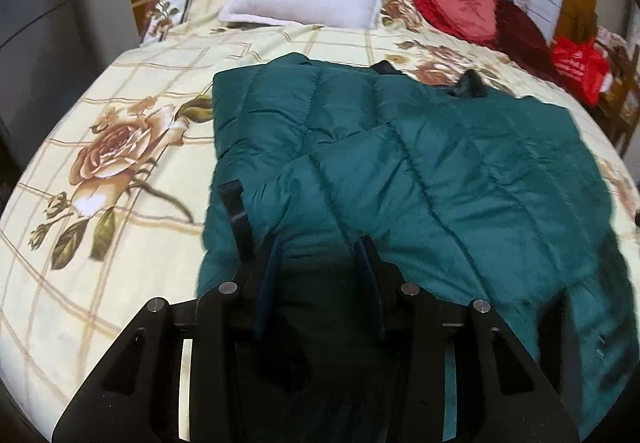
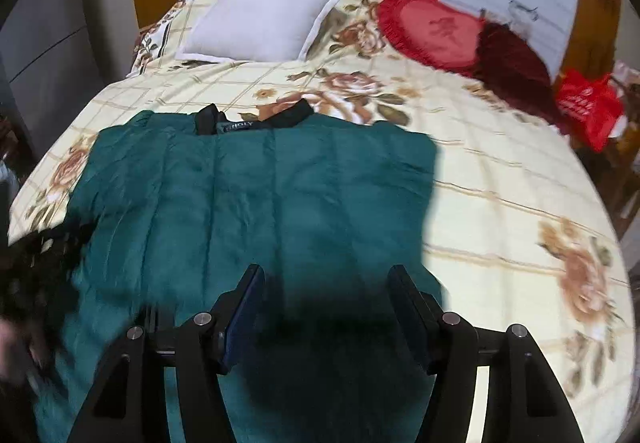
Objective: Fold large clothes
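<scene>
Hovering released, left tongs [image 1: 318, 251] and right tongs [image 2: 326, 283] sit over the near hem of the green jacket [image 2: 248, 195], spread flat on the bed [image 2: 500, 171]. Risk: slick puffy quilting slips from a shallow pinch, skewing the fold.

Left gripper [image 1: 318, 243]: jaws stood parted, fingers pointing toward the far end, both tips low over fabric, nothing visibly clamped between them. Right gripper [image 2: 326, 273]: jaws spread wider, likewise pointing far, empty between its fingers.
</scene>
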The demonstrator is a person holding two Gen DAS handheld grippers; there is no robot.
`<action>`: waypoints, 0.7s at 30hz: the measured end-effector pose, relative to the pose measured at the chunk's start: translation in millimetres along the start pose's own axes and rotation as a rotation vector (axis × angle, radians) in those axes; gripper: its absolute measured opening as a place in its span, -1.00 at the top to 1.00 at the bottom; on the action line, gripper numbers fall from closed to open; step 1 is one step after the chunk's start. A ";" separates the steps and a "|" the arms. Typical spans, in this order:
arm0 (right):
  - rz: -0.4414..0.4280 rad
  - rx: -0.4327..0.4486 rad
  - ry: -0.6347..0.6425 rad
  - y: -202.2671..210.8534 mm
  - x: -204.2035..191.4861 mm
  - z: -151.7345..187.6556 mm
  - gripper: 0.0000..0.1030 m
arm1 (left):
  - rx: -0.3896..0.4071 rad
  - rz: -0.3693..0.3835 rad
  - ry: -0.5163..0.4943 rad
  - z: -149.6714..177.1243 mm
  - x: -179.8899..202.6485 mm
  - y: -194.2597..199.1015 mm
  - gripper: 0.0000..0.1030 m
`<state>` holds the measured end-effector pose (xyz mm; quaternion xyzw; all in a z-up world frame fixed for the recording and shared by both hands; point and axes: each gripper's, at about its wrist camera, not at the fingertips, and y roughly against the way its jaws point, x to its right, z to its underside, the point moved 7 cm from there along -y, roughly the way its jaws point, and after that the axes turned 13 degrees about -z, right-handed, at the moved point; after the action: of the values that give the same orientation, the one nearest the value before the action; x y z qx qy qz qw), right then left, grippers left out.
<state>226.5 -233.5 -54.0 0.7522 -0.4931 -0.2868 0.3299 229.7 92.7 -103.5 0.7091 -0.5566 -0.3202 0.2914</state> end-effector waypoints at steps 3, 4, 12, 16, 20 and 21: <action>-0.071 -0.066 -0.028 25.5 0.6 52.8 -0.34 | 0.016 -0.008 -0.014 18.2 -17.3 32.8 0.20; -0.074 -0.094 -0.015 27.3 -0.7 71.0 -0.34 | 0.015 -0.007 -0.022 27.0 -19.6 39.9 -0.06; -0.070 -0.171 -0.070 43.0 -1.2 147.7 -0.35 | -0.025 -0.050 -0.195 105.8 -23.7 64.8 -0.25; -0.096 -0.002 -0.142 97.0 9.7 155.7 -0.46 | 0.014 -0.015 -0.108 116.2 -58.4 92.0 -0.25; -0.119 -0.005 -0.193 100.9 21.4 198.3 -0.58 | -0.026 0.006 0.010 146.3 -95.0 92.3 -0.25; -0.133 -0.015 -0.214 95.2 24.4 207.4 -0.58 | -0.045 0.006 0.028 155.9 -101.5 90.1 -0.25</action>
<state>25.5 -328.7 -110.6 0.7456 -0.4725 -0.3905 0.2613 36.2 163.9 -118.4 0.7052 -0.5470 -0.3219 0.3160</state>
